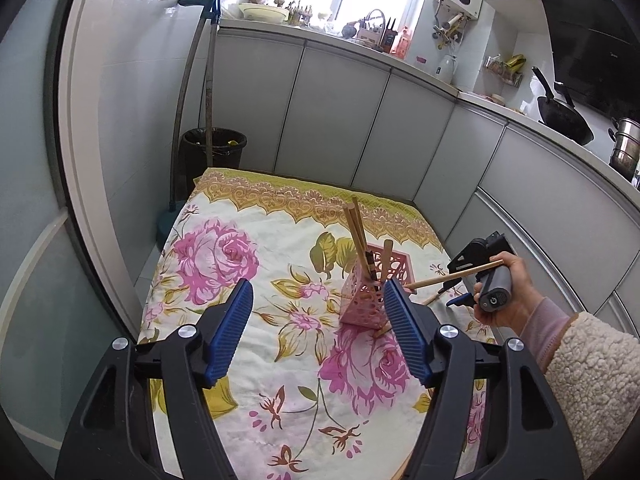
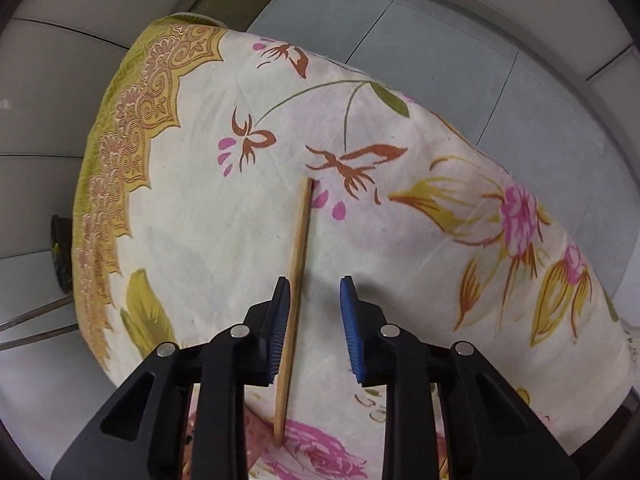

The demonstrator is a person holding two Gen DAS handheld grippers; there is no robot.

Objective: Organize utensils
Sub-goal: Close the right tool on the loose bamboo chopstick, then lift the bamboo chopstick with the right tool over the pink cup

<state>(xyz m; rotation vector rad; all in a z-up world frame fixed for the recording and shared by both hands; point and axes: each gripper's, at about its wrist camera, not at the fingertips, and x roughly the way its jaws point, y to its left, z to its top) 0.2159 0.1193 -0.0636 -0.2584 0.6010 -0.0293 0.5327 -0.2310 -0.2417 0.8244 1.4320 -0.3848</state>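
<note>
Floral tablecloth carries a pink holder; no writing legible.

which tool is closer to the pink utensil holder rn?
Left. The left tool hangs open right in front of the pink utensil holder, one finger beside its corner. The right tool sits off to the holder's right, with a chopstick between its fingers.

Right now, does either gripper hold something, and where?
Nothing is gripped. A chopstick lies between the jaws of the right gripper, its lower half against one pad only. The left gripper is empty.
</note>
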